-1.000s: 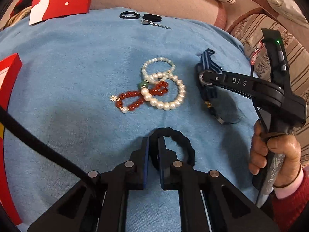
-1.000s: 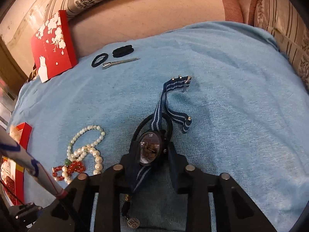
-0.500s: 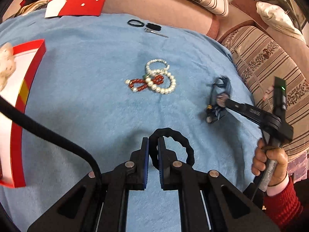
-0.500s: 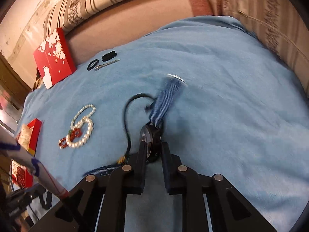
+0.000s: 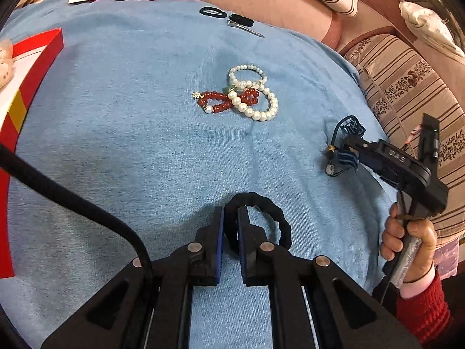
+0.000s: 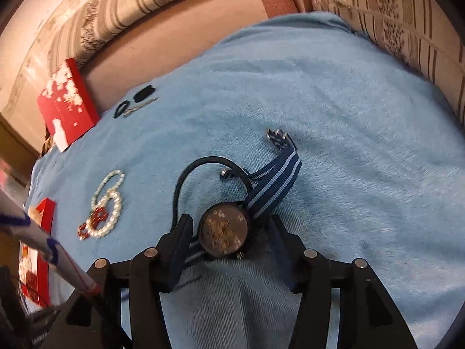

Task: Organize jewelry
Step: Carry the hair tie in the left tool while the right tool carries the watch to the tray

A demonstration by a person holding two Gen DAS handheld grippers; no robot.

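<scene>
the left gripper (image 5: pixel 230 218) is pinching a black hair tie (image 5: pixel 271 218), its blue pads pressed together on one side of the loop while the rest of the ring is curling out to the right above the blue towel (image 5: pixel 130 145).

the right gripper (image 6: pixel 229 229) is standing with its jaws spread; they have just been opening, and the watch (image 6: pixel 223 231) is lying face up between them on the towel, the pads not pressing on it. the striped blue strap (image 6: pixel 279 180) is trailing away from the case toward the far side, and a thin dark cord (image 6: pixel 186 180) is looping off to the left of it. the person's right hand (image 5: pixel 407 247), in a red sleeve with a pink cuff, is gripping the handle of that tool.

in the middle of the towel two pearl bracelets (image 5: pixel 255 96) and a red bead bracelet (image 5: pixel 223 101) are lying tangled together, touching. at the far edge a second black hair tie (image 5: pixel 213 12), a small black clip (image 5: pixel 241 19) and a metal hairpin (image 5: pixel 247 29) are sitting close together. a red box (image 5: pixel 32 67) is showing at the left edge, and a red lid with white blossoms (image 6: pixel 68 107) is leaning by the striped sofa cushions (image 5: pixel 407 87).
</scene>
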